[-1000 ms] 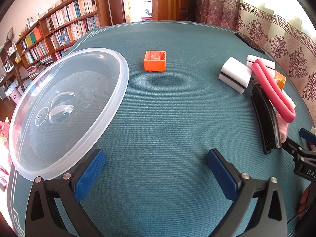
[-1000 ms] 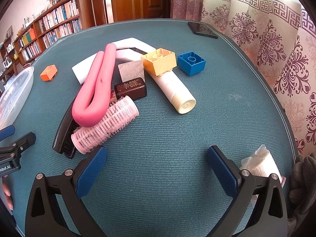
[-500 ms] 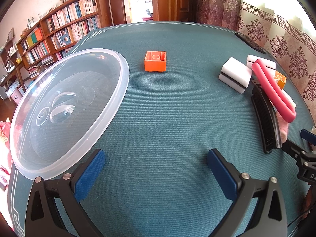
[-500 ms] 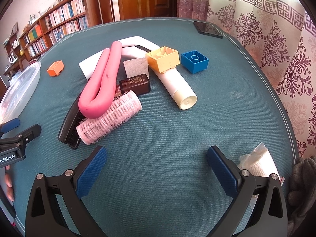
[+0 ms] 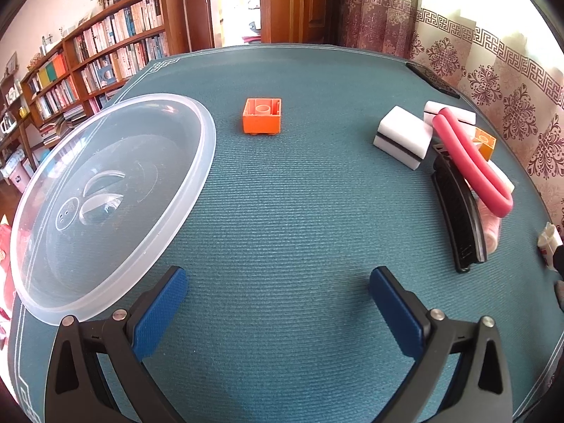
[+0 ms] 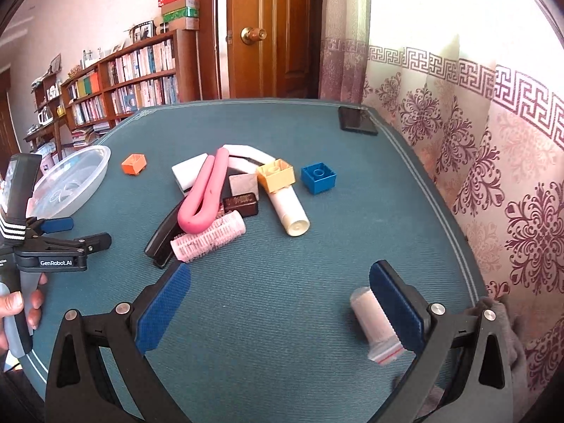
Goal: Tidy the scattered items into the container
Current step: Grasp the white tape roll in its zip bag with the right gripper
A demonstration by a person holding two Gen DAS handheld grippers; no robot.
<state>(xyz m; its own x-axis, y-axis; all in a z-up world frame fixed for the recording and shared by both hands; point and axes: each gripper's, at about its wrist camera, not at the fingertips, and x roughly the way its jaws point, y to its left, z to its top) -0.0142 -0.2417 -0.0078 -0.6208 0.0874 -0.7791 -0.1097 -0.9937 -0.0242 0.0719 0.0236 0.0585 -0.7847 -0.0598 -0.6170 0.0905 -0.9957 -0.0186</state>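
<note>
- Container [image 5: 105, 190]: clear plastic basin at the table's left, nothing in it; orange block [image 5: 262, 115] sits just beside its rim.
- Main clutter, pink foam roller [image 6: 204, 194], hair curler [image 6: 208, 236], cream tube [image 6: 290, 208], lies piled mid-table, untouched.
- Right gripper [image 6: 278, 303]: has risen and pulled back from the pile in the last second; fingers spread, holding nothing.
- Left gripper [image 5: 278, 310]: position unchanged, fingers spread, empty.
- Assessment: tidying not begun; first pick pending.

Pink foam bender [image 6: 204, 194] is covering part of black comb [image 6: 163, 234] and white sponge [image 6: 188, 172]. Bagged white roll [image 6: 372, 320] is blurring, half-hidden behind right tool's [image 6: 278, 303] finger.
</note>
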